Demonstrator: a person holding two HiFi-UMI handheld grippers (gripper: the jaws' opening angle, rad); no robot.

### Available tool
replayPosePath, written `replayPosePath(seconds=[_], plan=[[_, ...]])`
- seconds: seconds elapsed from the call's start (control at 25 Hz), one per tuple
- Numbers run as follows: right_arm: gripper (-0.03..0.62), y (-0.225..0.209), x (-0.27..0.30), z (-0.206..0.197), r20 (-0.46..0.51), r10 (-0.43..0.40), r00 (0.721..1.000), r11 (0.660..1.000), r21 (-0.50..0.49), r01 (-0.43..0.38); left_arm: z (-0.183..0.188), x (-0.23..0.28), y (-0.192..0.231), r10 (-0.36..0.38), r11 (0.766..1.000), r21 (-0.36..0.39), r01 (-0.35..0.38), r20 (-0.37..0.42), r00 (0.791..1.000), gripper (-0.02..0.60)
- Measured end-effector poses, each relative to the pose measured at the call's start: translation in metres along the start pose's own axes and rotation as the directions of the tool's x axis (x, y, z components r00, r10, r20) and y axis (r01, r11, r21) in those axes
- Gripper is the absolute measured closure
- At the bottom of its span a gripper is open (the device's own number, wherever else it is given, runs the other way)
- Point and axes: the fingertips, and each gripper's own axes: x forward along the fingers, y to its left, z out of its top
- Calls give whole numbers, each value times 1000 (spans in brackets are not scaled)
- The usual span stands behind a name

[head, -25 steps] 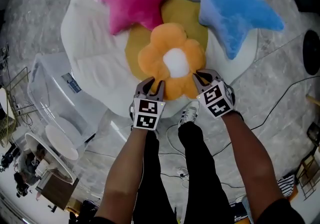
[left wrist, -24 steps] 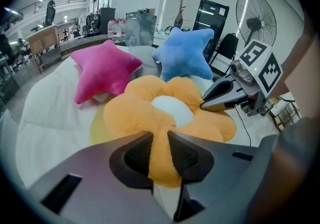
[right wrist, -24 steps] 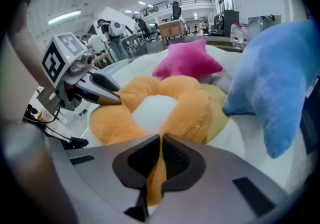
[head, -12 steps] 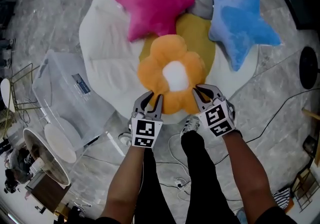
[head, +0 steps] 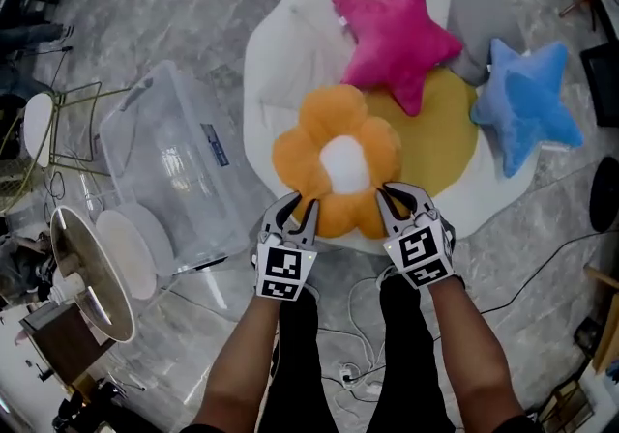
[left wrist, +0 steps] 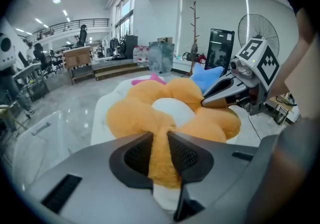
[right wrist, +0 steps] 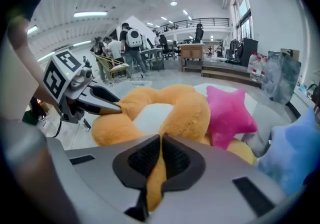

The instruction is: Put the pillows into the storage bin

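An orange flower pillow with a white centre hangs between both grippers, above the white round cushion. My left gripper is shut on its near left petal. My right gripper pinches the near right petal. A pink star pillow and a blue star pillow lie further back on the cushion. The clear plastic storage bin stands on the floor to the left of the cushion, with nothing visible inside it.
A yellow round pad and a grey pillow lie under the star pillows. A chair and a fan stand left of the bin. Cables trail on the marble floor by the person's legs.
Both grippers have lifted the flower pillow off the cushion and carried it left toward the bin. The view has swung, so the bin now sits closer to the pillow.
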Motion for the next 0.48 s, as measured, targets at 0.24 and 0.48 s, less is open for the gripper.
replayPosePath(seconds=[0.24,0.48], plan=[[569,84,46,66,15,67,998,995,-69,-66,-38,-67,86,121,987,-112,-117,24,992,482],[569,162,99,120,-10,133,991,976,-172,-132,-87,-123,159,201,949,-254,-187,30,979,482]])
